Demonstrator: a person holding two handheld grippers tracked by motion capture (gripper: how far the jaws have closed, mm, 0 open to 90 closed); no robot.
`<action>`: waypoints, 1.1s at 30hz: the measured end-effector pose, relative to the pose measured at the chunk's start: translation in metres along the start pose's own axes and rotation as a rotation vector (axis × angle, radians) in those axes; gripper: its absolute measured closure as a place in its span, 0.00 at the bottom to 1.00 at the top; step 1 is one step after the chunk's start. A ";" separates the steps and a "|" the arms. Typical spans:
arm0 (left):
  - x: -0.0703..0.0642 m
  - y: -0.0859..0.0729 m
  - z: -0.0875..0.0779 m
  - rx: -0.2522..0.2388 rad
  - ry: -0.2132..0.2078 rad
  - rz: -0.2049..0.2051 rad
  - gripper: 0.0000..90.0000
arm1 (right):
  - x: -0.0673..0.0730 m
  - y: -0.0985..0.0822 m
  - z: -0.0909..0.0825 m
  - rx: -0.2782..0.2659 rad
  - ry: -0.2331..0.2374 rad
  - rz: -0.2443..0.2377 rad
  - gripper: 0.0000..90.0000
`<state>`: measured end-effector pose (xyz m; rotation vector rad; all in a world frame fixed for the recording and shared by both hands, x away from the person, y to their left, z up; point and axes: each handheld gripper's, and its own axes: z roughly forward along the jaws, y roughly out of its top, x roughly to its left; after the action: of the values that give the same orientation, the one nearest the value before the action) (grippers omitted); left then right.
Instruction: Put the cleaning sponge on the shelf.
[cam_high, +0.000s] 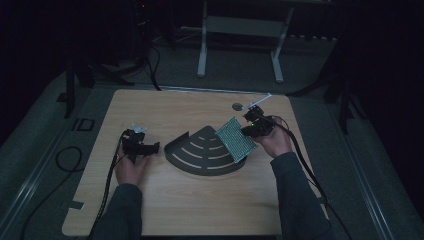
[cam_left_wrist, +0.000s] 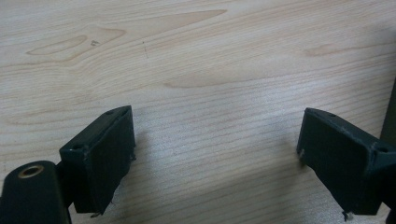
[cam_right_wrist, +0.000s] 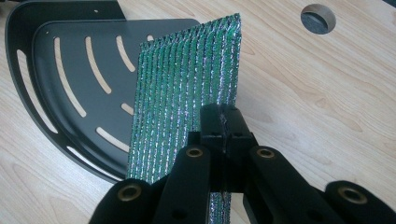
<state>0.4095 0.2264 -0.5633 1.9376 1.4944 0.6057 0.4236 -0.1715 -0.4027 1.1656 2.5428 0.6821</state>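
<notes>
Holding a green, glittery ribbed scouring pad (cam_right_wrist: 187, 88) upright in the right tongs (cam_right_wrist: 224, 122), clamped on its lower edge, above the straight edge of a black quarter-round metal shelf (cam_high: 200, 155) with curved slots. Probably mid-placement; next, lowering and letting go over the shelf. Resting the left tongs (cam_left_wrist: 215, 154) wide open and empty on the pale wood-grain bench (cam_left_wrist: 210, 56).

Your left gripper (cam_high: 150, 147) rested low with its 2 jaws spread wide apart; your right gripper (cam_high: 248, 131) had its 2 jaws clamped together, forearms angled inward.
</notes>
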 end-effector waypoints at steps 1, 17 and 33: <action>0.000 0.000 0.000 0.000 0.000 0.000 0.13 | 0.000 0.000 0.001 0.000 0.002 0.001 1.00; 0.000 0.000 0.000 0.000 0.000 0.000 0.13 | 0.004 0.003 0.013 0.018 0.010 -0.008 1.00; 0.000 0.000 0.000 0.000 0.001 -0.001 0.13 | 0.006 0.006 0.024 0.039 0.005 -0.009 1.00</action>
<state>0.4098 0.2263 -0.5633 1.9369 1.4952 0.6061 0.4333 -0.1561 -0.4201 1.1652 2.5748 0.6369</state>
